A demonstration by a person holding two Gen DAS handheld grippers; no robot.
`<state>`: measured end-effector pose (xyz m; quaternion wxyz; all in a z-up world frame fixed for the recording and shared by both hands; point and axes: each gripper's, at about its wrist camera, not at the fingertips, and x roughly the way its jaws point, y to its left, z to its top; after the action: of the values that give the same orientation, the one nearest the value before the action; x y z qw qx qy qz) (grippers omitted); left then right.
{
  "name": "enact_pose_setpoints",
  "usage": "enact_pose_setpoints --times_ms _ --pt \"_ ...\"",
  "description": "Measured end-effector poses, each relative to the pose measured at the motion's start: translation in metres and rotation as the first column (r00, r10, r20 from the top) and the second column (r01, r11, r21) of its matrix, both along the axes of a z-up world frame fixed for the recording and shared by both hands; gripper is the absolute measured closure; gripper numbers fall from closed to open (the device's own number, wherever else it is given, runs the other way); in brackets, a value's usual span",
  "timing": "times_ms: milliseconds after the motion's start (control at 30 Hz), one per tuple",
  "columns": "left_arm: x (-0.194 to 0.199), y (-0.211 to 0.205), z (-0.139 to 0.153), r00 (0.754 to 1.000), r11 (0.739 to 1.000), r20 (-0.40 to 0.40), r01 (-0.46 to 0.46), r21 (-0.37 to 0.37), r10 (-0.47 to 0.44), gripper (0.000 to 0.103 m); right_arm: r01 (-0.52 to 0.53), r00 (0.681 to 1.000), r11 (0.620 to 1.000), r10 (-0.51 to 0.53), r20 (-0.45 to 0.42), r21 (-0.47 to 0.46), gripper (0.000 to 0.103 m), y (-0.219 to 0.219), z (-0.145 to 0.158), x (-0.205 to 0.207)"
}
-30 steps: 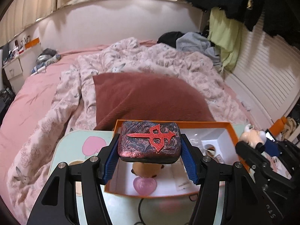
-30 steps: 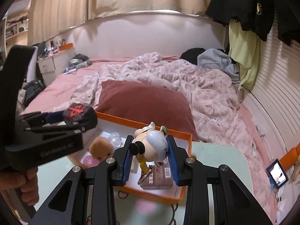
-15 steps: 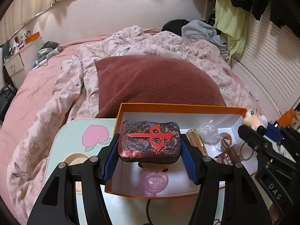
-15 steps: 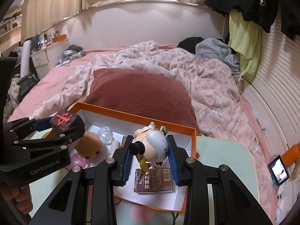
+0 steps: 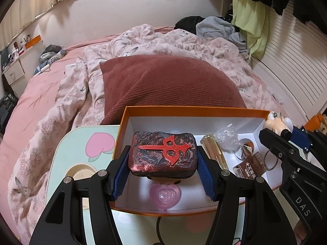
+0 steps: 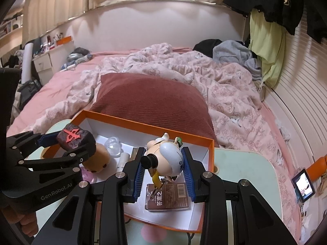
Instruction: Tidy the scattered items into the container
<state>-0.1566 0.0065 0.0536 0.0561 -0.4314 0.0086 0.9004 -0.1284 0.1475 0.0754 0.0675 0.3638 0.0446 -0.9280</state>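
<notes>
Bedroom, pale green surface (image 5: pixel 67 149) before the bed: left claw (image 5: pixel 162 164) grips the dark block (image 5: pixel 163 153) at centre frame over the orange box (image 5: pixel 184 109), right claw (image 6: pixel 163 166) grips the figurine (image 6: pixel 165 159) likewise; placing step, next move judged lowering and releasing both.

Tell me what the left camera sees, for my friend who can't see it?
The left tongs grip a dark block with a red symbol above an open orange box holding trinkets, including a pink heart. The right tongs hold a small figurine beside it; a bed lies behind.
</notes>
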Motion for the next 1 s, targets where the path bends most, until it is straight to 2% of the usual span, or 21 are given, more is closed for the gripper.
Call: enact_pose_setpoints --times_ms 167,233,300,367,400,433,467,700,800,900,1000 --pt "-0.002 0.001 -0.005 1.0 1.0 0.016 -0.002 -0.006 0.002 0.042 0.007 1.0 1.0 -0.007 0.01 0.004 0.069 0.0 -0.003 -0.004" --pt "-0.002 0.001 -0.006 1.0 1.0 0.023 -0.004 -0.008 0.004 0.042 0.013 1.0 1.0 -0.014 0.02 0.007 0.066 0.0 -0.006 -0.005" --pt "-0.002 0.002 -0.008 0.999 0.999 0.042 -0.013 -0.031 0.014 0.041 0.024 0.999 1.0 -0.024 0.032 0.02 0.044 0.0 -0.008 -0.007" --pt "-0.001 0.005 -0.009 0.999 0.998 0.039 -0.015 -0.063 0.017 0.04 0.031 0.999 0.999 -0.031 0.012 0.031 0.04 -0.001 -0.007 -0.004" --pt "0.001 0.006 -0.008 0.999 0.997 0.029 -0.013 -0.073 0.016 0.035 0.03 1.0 0.999 -0.03 0.002 0.037 0.038 -0.001 -0.006 -0.002" --pt "0.003 0.007 -0.007 1.0 0.996 0.016 -0.018 -0.083 0.019 0.028 0.028 1.0 0.999 -0.028 -0.002 0.041 0.038 -0.003 -0.005 -0.001" --pt "0.005 0.007 -0.006 1.0 0.995 0.003 -0.025 -0.094 0.025 0.027 0.03 1.0 0.999 -0.029 -0.004 0.044 0.038 -0.003 -0.005 -0.001" --pt "0.014 -0.003 0.001 0.999 0.999 -0.005 -0.032 -0.031 0.032 0.026 0.031 0.999 0.999 -0.029 -0.033 0.039 0.038 0.0 0.0 0.012" --pt "0.025 -0.004 0.012 0.998 0.999 -0.059 -0.036 -0.017 0.035 0.026 0.031 0.998 0.999 -0.03 -0.049 0.028 0.038 0.002 0.004 0.021" --pt "0.042 -0.008 0.027 0.992 0.999 -0.122 -0.021 0.028 0.025 0.024 0.032 0.998 0.999 -0.032 -0.061 -0.008 0.038 0.009 0.01 0.034" --pt "0.063 -0.009 0.037 0.985 0.999 -0.17 -0.014 0.03 0.019 0.022 0.025 0.997 0.995 -0.031 -0.066 -0.092 0.037 0.018 0.018 0.055"
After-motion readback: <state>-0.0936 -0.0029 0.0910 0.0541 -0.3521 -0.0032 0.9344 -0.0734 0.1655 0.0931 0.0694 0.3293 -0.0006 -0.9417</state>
